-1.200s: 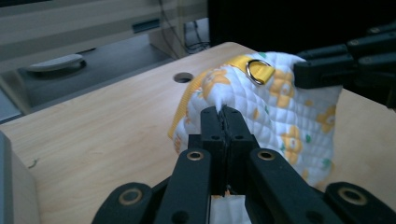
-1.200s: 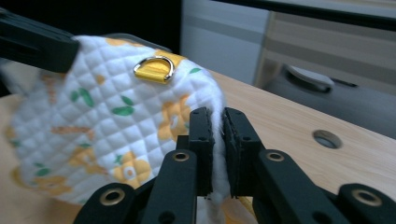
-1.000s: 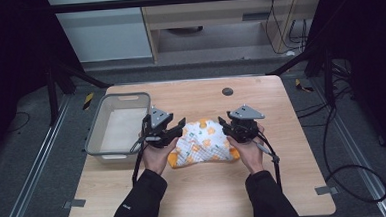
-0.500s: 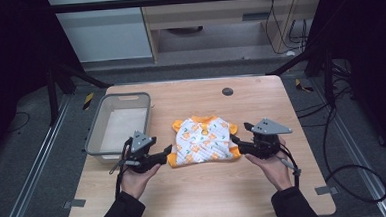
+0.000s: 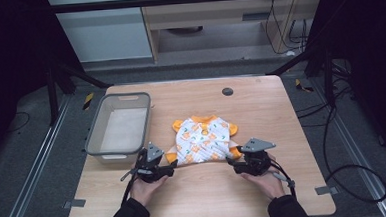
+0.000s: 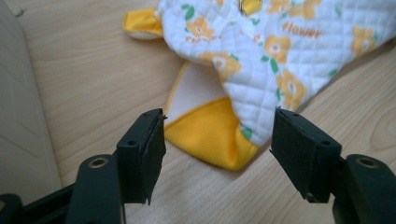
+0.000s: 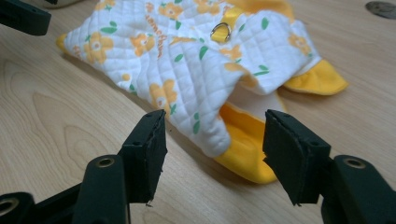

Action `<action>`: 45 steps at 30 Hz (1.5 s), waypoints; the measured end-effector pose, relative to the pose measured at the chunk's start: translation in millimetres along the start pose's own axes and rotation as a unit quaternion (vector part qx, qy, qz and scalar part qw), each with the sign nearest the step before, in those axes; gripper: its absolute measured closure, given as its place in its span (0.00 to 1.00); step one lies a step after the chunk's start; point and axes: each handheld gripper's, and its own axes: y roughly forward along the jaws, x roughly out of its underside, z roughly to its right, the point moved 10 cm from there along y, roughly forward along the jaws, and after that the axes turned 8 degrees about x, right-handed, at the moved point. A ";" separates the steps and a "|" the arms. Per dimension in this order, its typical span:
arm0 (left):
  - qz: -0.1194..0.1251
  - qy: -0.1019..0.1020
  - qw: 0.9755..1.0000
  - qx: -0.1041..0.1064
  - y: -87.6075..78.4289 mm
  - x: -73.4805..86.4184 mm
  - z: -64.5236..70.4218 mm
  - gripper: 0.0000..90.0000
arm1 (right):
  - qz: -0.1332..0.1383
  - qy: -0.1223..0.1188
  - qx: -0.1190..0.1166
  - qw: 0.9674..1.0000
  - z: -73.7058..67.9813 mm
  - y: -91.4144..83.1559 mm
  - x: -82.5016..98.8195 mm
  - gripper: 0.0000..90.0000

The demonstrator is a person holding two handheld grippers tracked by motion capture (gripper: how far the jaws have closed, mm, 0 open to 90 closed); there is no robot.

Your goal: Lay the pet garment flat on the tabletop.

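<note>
At near table edge: left tool [image 5: 170, 166], right tool [image 5: 230, 160] gaping, just parted, straddling garment [image 5: 202, 139] corners, gripping nothing.

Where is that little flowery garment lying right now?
In the high view the flowered baby garment lies flat near the middle of the wooden table, just right of the grey plastic bin, with the left gripper and right gripper at its near corners.

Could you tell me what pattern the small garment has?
Garment: white quilted, orange flowers, green leaves, yellow trim; right gripper view shows it best.
</note>
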 end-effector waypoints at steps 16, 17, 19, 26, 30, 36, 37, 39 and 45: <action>-0.035 -0.021 0.999 0.033 21.5 10.7 7.9 0.75 | -0.044 0.005 -0.010 0.999 -3.9 22.3 13.4 0.82; -0.037 -0.018 0.999 0.030 21.9 10.8 7.3 0.79 | -0.047 0.005 -0.011 0.999 -4.5 22.8 14.0 0.83; -0.040 -0.018 0.999 0.026 22.5 10.7 7.1 0.84 | -0.049 0.005 -0.014 0.999 -5.8 23.4 14.0 0.87; -0.029 -0.022 0.998 0.046 16.2 5.3 11.0 0.93 | -0.041 0.010 -0.031 0.999 -10.3 16.5 6.6 0.92; 0.003 -0.023 0.997 0.068 -5.6 -10.3 18.3 0.94 | -0.017 0.014 -0.047 0.999 -14.7 0.5 -7.2 0.93; 0.045 -0.019 0.993 0.108 -49.6 -29.5 36.2 0.95 | 0.010 0.030 -0.087 0.996 -23.4 -36.4 -24.8 0.92; 0.049 -0.018 0.992 0.112 -55.6 -30.8 39.1 0.95 | 0.010 0.035 -0.097 0.995 -25.1 -43.5 -26.9 0.92; 0.054 -0.014 0.992 0.112 -61.1 -31.9 41.5 0.95 | 0.008 0.041 -0.105 0.994 -26.5 -50.3 -28.4 0.92; 0.036 -0.030 0.993 0.108 -57.2 -35.2 36.1 0.94 | -0.012 0.068 -0.095 0.993 -19.5 -51.5 -38.8 0.92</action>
